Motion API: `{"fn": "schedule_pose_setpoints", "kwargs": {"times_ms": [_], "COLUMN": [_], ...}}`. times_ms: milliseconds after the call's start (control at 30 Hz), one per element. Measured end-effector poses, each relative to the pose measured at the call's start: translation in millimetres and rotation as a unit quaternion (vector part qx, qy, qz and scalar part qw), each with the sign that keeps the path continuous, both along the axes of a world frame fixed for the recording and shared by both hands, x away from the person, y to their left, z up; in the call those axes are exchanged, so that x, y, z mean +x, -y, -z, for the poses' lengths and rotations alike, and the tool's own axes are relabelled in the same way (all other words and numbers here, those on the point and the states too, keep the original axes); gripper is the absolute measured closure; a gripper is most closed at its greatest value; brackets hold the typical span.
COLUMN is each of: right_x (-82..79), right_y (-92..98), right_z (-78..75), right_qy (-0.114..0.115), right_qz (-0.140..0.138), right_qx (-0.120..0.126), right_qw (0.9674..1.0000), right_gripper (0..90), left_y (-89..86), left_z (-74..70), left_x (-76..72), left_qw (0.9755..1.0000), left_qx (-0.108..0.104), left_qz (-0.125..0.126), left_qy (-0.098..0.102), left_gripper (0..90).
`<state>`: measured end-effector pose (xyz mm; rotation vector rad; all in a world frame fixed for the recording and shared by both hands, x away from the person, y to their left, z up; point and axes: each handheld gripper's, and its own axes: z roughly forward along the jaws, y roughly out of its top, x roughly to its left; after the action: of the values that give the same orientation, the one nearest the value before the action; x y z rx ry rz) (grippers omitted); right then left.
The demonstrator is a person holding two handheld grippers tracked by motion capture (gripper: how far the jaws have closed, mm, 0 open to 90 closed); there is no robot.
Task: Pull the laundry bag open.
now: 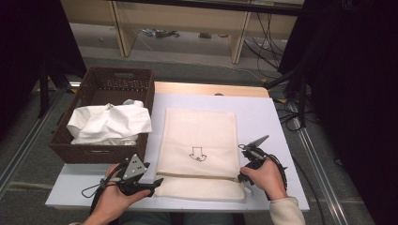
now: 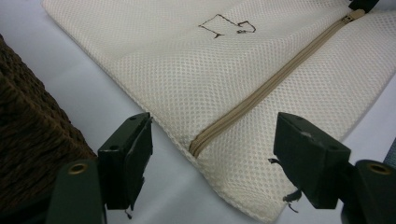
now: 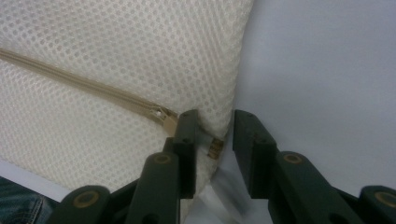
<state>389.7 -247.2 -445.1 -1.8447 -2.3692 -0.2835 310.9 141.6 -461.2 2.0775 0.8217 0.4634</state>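
Sitting beside the mesh bag, the wicker basket holds white cloth; left gripper wide, right gripper narrow on the bag's edge.

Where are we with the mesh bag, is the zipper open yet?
Not yet. Done: the mesh bag lies flat on the table, its zipper shut end to end. In hand: the right gripper sits at the zipper pull, jaws around the bag's edge; a firm pinch can't be told. The left gripper waits open at the other end. Left: unzip, then likely load the white cloth from the basket.
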Motion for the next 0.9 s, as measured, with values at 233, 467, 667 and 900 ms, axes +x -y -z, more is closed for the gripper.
{"fn": "schedule_pose_setpoints", "kwargs": {"times_ms": [233, 467, 667, 900], "right_x": [2.4, 0.9, 1.8, -2.2], "right_y": [0.8, -3.1, -5.3, -11.6], "right_z": [5.5, 6.1, 4.3, -17.6], "right_qy": [0.012, 0.003, 0.017, 0.038], "right_qz": [-0.023, 0.011, -0.022, -0.052], "right_qx": [0.002, 0.01, -0.004, -0.021], "right_qw": [0.9997, 0.9999, 0.9996, 0.9978], "right_gripper": [77.8, 82.6, 84.9, 85.1], "left_y": [0.3, 1.0, 1.9, 5.0], "left_z": [0.3, 0.4, 0.5, -0.3], "left_x": [-0.2, -0.5, -0.9, -1.2], "left_qw": [1.0, 1.0, 1.0, 0.9998], "left_qx": [0.0, 0.002, -0.004, -0.013], "left_qz": [0.001, -0.005, -0.003, 0.001], "left_qy": [-0.001, -0.002, -0.006, -0.013], "left_gripper": [28.2, 28.4, 28.9, 30.6]}}
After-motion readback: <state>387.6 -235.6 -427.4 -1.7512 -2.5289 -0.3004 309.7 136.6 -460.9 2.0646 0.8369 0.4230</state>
